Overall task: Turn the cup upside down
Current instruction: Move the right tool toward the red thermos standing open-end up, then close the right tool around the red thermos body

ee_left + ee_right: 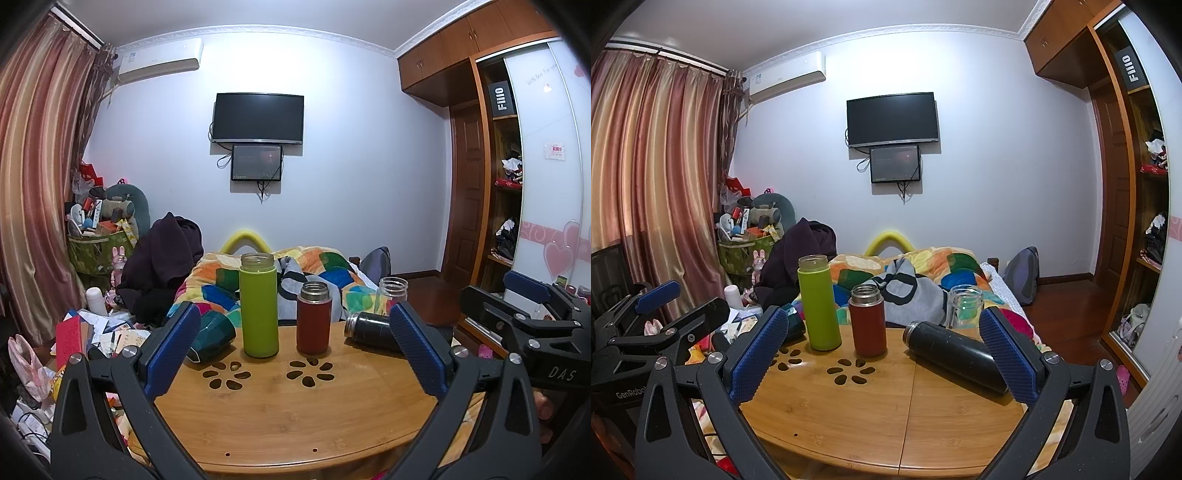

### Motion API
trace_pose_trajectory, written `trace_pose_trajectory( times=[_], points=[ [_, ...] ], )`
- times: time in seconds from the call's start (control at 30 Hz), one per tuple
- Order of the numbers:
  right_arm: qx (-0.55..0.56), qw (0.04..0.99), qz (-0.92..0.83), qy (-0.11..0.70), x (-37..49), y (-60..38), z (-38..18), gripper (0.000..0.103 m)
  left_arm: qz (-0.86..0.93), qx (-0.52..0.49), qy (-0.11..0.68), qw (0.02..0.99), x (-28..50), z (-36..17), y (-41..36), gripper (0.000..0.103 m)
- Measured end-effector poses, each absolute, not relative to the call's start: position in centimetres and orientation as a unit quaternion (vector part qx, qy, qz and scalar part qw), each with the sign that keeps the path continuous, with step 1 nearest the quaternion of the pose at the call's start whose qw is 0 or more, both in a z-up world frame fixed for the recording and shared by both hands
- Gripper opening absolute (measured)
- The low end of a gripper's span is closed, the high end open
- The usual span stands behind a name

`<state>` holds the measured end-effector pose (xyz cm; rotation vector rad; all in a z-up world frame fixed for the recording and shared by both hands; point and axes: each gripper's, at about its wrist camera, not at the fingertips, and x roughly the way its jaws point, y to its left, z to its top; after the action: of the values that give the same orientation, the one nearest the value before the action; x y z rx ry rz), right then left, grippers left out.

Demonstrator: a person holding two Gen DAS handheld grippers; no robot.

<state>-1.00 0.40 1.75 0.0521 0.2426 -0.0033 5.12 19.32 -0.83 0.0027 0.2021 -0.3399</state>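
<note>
- Both grippers, left and right, hang spread wide and empty above the table.
- Green cup, red cup and glass jar stand mouth-up; black flask lies sideways.
- Nothing flipped yet, I'd say; everything's still to do.

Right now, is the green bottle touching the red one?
Apart. The left wrist view shows bare table between the green bottle and the red bottle; both stand upright.
</note>
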Motion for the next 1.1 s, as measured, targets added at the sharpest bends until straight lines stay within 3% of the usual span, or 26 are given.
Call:
trace_pose_trajectory(
  times=[0.33, 0.73, 1.1],
  points=[
    [0.027, 0.99, 0.017, 0.136, 3.0, -0.3, 0.0, 0.103, -0.16, -0.004, 0.135, 0.978, 7.9, -2.2, 19.7, 0.103],
    [-0.03, 0.966, 0.069, 0.248, 16.9, 1.4, -4.5, 0.103, -0.133, -0.008, 0.235, 0.963, 13.7, -7.6, 20.9, 0.103],
    [0.004, 0.929, 0.092, 0.359, 26.7, 0.7, -9.4, 0.076, -0.126, -0.021, 0.28, 0.952, 16.6, -10.6, 22.3, 0.103]
  ],
)
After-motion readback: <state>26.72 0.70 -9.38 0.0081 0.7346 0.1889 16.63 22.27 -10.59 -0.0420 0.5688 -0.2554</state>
